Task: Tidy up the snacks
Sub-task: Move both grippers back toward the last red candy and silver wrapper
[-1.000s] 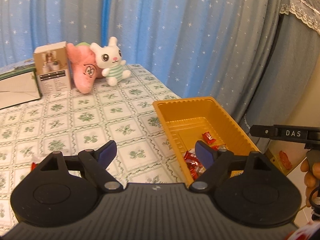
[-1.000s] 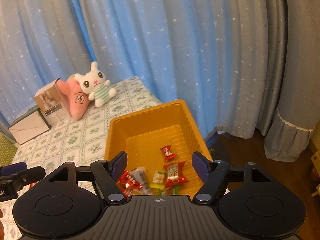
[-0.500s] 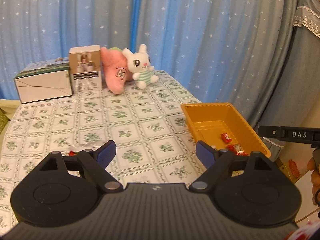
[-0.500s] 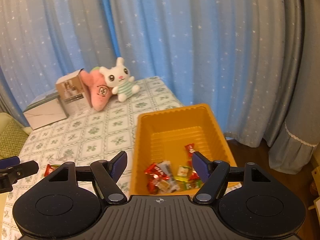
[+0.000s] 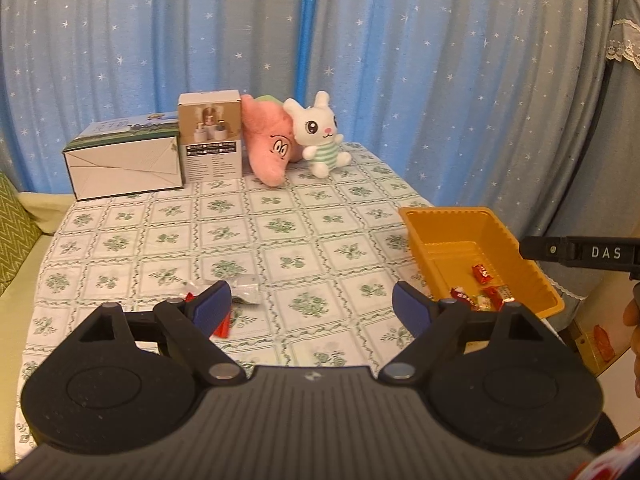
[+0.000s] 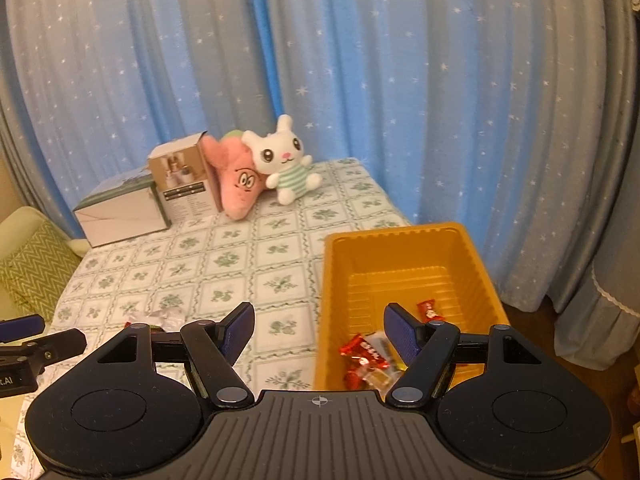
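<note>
**A:** How do your two grippers stand?

**B:** Your left gripper [image 5: 311, 307] hangs above the green-patterned checked tablecloth [image 5: 280, 224] with its blue-padded jaws spread wide and nothing between them. Your right gripper [image 6: 319, 330] is also apart, a little narrower, and empty; its right finger sits over the near end of the orange rectangular plastic tray [image 6: 472, 248].

**A:** Where are the snacks?

**B:** Most lie in that tray's near end: red-wrapped candies [image 6: 362, 354] bunched with a pale and a yellowish wrapper, and one small red candy [image 6: 428, 310] lying apart further in. Two pieces are outside it on the cloth, to the left: a clear crinkled wrapper [image 5: 246, 292] and a red wrapped candy [image 5: 222, 326] partly hidden behind your left gripper's left finger.

**A:** And the far end of the table?

**B:** A white cardboard box with a green top [image 5: 124, 160], a tall beige product box [image 5: 210, 140], a pink star plush [image 5: 268, 146] and a white bunny plush [image 5: 320, 134], in front of a blue star-print curtain [image 5: 160, 40].
</note>
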A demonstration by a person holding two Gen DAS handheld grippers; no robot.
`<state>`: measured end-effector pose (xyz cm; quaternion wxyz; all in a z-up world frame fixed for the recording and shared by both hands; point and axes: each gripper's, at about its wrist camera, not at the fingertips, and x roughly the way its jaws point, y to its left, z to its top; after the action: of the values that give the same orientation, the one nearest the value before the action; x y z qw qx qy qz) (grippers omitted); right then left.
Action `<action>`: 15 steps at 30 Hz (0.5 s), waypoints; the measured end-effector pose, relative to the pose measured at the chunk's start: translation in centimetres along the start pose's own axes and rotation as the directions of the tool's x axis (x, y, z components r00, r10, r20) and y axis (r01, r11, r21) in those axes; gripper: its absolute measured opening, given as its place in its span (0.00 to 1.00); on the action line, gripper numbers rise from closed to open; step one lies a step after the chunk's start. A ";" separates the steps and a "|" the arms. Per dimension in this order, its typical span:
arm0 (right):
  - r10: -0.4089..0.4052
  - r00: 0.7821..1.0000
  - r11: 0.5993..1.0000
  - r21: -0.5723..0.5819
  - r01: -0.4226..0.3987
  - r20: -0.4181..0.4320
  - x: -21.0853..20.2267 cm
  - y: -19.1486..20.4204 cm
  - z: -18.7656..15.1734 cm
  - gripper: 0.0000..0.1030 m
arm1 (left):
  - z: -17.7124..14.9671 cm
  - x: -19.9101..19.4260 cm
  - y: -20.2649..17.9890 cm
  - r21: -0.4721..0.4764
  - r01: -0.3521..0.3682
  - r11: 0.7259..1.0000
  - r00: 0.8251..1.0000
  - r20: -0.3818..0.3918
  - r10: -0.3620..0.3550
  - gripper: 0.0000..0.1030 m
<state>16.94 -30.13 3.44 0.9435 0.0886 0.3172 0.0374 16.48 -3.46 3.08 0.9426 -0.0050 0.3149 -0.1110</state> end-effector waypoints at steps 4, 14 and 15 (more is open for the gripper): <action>0.024 1.000 1.000 -0.019 -0.024 -0.004 0.5 1.6 0.2 0.69 | -0.5 -0.2 1.2 -0.012 -0.021 1.000 1.000 -0.004 0.020 0.85; 0.097 0.994 0.992 -0.071 -0.100 -0.049 3.0 6.3 -0.9 0.69 | -2.1 -0.4 5.8 -0.035 -0.128 0.991 0.991 -0.034 0.127 0.86; 0.105 0.993 0.991 -0.077 -0.109 -0.056 3.4 6.8 -1.1 0.69 | -2.4 -0.4 6.5 -0.040 -0.140 0.989 0.990 -0.040 0.139 0.86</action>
<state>18.87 -22.84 1.84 0.9344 0.0666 0.3345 0.1030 16.13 3.05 0.88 0.9417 -0.0012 0.3342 -0.0381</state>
